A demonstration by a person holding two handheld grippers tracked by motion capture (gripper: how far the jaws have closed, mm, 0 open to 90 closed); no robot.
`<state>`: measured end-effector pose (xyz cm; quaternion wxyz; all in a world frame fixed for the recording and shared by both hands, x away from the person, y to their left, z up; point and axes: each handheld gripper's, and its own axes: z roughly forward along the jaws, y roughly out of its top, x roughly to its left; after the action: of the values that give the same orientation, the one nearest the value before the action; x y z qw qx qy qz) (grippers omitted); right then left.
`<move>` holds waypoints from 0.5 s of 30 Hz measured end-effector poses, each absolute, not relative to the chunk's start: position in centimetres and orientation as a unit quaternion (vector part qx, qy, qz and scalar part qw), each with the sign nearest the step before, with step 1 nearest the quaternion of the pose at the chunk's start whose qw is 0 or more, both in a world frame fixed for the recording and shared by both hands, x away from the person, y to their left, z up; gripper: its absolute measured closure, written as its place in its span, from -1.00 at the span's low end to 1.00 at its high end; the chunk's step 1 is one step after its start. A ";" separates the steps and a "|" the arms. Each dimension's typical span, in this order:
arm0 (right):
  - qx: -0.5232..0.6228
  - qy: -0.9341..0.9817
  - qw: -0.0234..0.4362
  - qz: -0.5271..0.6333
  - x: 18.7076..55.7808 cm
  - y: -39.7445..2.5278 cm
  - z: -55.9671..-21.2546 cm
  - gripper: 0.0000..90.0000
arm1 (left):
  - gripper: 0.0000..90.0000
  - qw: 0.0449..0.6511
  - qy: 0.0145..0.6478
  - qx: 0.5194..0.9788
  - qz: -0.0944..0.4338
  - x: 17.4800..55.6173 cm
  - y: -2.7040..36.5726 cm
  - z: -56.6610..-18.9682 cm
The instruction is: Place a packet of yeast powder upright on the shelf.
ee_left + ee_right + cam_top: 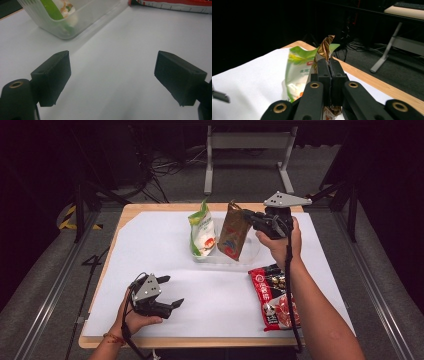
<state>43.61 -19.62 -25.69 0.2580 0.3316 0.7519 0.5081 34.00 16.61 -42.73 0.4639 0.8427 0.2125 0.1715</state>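
Over the clear plastic tub (250,254) the right gripper (248,216) pinches the brown-gold foil snack pouch (233,232) by its top corner beside the green-white bag (202,230); lower it straight, release late; left gripper (170,291) idles open.

Glossy crinkled foil on the brown-gold snack bag (233,234); shiny plastic film on the green-white bag (202,231) and red packet (274,296). Clear plastic container (251,251), matt white paper sheet (150,255), pale wooden table (125,212).

Two pouches (202,231) stand in the tub (250,254); packet (274,296) lies nearer.
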 end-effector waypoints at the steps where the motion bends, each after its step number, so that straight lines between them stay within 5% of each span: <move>1: 0.334 0.750 0.261 0.507 43.9 -19.6 -25.7 0.97 | -0.67 0.465 0.212 0.843 0.171 34.0 16.6 -42.7; 15: 0.367 0.742 0.283 0.485 46.5 -18.3 -25.9 0.97 | -0.68 0.467 0.199 0.846 0.163 33.7 16.2 -42.9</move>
<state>46.50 -18.35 -25.91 0.2834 0.3671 0.7417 0.4846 33.74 16.16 -42.94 0.4667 0.8460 0.1992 0.1634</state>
